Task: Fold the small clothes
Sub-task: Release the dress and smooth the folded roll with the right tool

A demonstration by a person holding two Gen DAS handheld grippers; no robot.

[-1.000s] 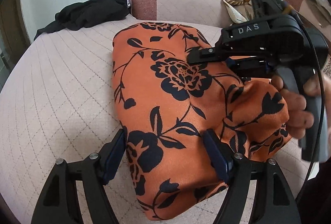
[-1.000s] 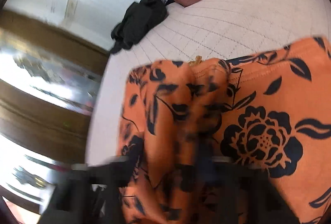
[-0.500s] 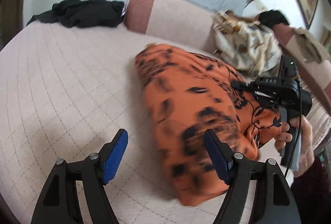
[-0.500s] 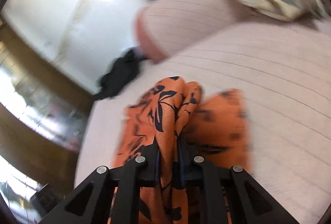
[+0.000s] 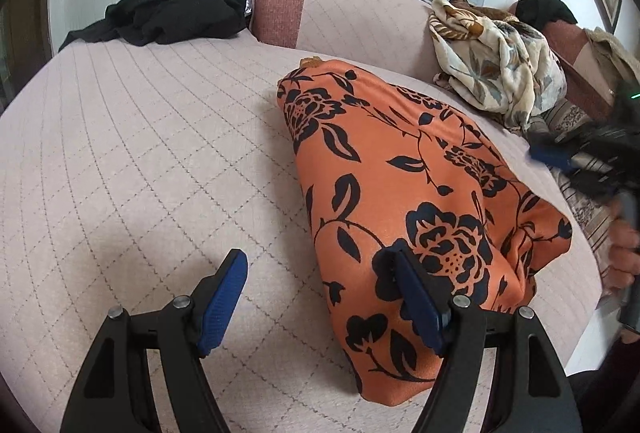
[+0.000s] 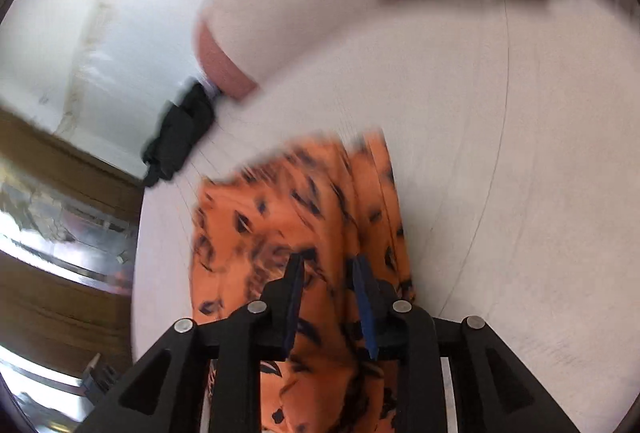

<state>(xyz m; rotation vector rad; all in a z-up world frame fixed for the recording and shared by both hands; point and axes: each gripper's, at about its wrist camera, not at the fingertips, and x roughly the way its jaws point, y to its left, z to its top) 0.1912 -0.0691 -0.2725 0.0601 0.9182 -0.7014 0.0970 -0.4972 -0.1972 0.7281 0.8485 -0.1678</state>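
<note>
On the quilted pink sofa seat (image 5: 140, 153), the orange floral garment (image 5: 400, 193) lies folded lengthwise. Left gripper (image 5: 316, 293) stands wide apart and empty, its right finger over the cloth edge. Right gripper (image 6: 328, 273), motion-blurred, shows partly parted jaws above the garment, gripping nothing.

Your right gripper (image 6: 327, 265) has let go of the orange garment (image 5: 404, 193); its jaws now stand apart. The garment has dropped flat onto the cushion (image 5: 140, 153).

A home: quilted sofa (image 5: 140, 137) (clothes (image 5: 168, 11) strewn about).
</note>
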